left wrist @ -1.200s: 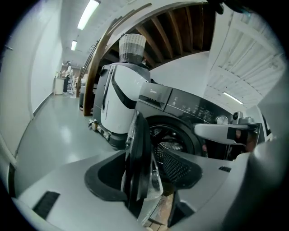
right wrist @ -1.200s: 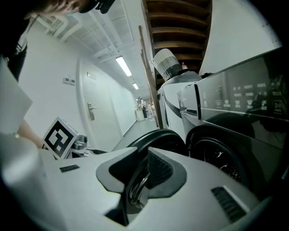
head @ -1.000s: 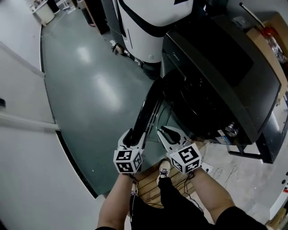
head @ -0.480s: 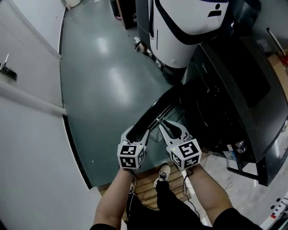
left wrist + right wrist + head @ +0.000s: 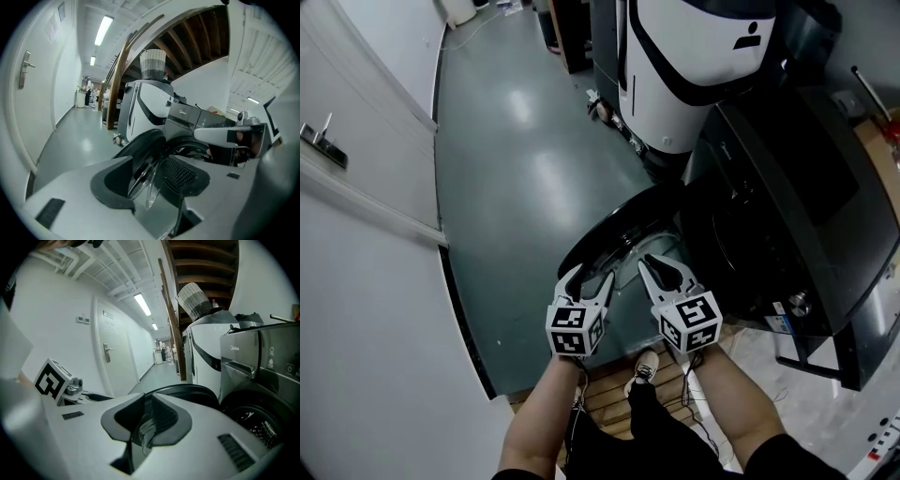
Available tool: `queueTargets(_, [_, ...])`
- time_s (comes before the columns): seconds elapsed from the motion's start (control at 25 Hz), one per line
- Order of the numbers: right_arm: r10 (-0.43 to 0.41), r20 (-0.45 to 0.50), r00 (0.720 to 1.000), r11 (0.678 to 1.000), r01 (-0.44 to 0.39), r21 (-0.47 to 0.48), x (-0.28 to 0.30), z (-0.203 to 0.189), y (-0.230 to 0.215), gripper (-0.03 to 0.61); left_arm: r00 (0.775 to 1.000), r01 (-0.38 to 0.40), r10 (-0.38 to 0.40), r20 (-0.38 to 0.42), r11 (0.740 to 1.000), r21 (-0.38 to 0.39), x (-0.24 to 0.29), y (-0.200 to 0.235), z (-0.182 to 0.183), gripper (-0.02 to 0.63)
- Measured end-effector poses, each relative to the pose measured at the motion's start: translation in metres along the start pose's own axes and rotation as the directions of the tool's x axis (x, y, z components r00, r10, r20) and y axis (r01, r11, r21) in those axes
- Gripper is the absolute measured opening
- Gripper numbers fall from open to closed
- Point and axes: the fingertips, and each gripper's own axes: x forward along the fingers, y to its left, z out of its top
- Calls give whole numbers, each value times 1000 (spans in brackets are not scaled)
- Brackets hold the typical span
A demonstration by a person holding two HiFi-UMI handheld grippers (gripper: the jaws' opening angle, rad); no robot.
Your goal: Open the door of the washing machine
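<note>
Swinging further out than a second ago, the door [image 5: 617, 228] of the washing machine [image 5: 797, 202] now stands wide open, its round black face turned up over the grey floor [image 5: 516, 159] where before it showed nearly edge-on, and the dark drum opening [image 5: 739, 230] is fully bared. Both hands have drawn back toward the person and away from the door's edge, which the left gripper [image 5: 589, 283] was against a second ago. That gripper now sits just short of the door's near rim, its jaws spread, with the door's glass bowl showing through the gap ahead of them; whether a pad touches the rim cannot be told. The right gripper [image 5: 662, 272] hangs beside it, between the door and the machine's front; its jaws have just been closing to a narrow slit with nothing between them, the door's rim lying beyond their tips
</note>
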Motion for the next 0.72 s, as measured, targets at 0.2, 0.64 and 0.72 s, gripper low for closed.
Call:
queueTargets(0.2, [-34, 24, 999, 999, 34, -3, -11, 14, 7, 18, 999, 23, -24, 48, 1000, 19, -24, -7, 25, 246])
queueTargets(0.64, [-133, 93, 987, 991, 134, -7, -60, 43, 69, 17, 974, 177, -194, 121, 975, 134, -106, -24, 65, 18])
queueTargets(0.72, [-167, 109, 980, 986, 167, 3, -75, 49, 88, 17, 965, 213, -233, 118, 963, 163, -129, -26, 69, 18])
